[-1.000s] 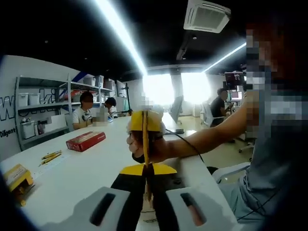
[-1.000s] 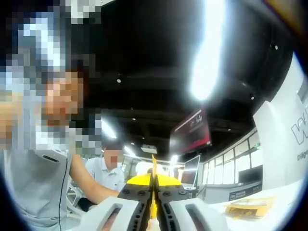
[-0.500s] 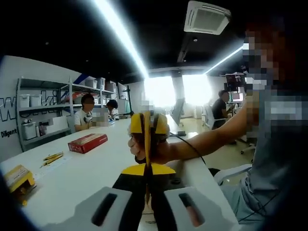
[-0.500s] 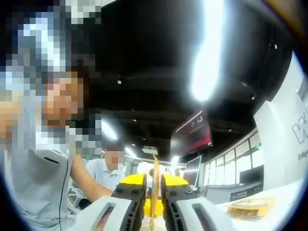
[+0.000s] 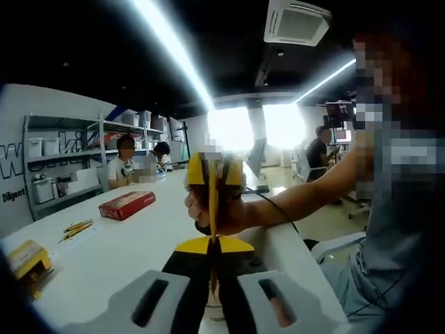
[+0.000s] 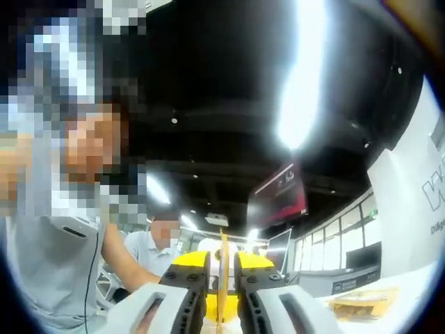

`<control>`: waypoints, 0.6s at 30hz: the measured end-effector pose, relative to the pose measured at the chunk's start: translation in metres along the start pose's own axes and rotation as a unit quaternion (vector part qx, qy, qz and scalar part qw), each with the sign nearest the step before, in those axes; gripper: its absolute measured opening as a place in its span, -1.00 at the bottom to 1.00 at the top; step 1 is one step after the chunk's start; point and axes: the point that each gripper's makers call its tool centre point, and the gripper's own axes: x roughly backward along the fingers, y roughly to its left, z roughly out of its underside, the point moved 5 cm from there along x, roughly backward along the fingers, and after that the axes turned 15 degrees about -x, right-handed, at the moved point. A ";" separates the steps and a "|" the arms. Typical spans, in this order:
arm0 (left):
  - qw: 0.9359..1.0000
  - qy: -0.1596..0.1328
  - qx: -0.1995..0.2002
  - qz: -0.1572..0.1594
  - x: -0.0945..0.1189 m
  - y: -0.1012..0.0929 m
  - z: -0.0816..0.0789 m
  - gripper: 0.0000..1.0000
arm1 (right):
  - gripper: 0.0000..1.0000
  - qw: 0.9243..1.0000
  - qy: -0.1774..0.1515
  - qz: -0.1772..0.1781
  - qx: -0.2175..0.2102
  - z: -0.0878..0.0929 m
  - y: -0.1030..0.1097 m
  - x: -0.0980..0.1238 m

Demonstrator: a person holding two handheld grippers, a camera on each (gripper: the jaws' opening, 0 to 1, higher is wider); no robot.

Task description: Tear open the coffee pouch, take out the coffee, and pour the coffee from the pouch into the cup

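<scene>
White bench [image 5: 118, 250]: a red box [image 5: 126, 204] is carried at its far left. Coffee pouch [image 5: 212, 202]: seen edge-on, raised above the bench between both tools. Left tool [image 5: 213, 268]: clamped on the pouch. Right tool [image 6: 222, 278]: jaws narrowly parted, the pouch between them.

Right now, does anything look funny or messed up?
The thin yellow coffee pouch is held edge-on in the air. The left claw is shut on it, but the right claw is open around it, not pinching. Nothing looks spilled on the white table.
</scene>
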 end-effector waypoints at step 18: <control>1.000 -0.006 0.000 -0.001 0.002 0.001 -0.002 -0.90 | -0.88 1.000 0.004 0.002 0.005 -0.003 -0.007 0.004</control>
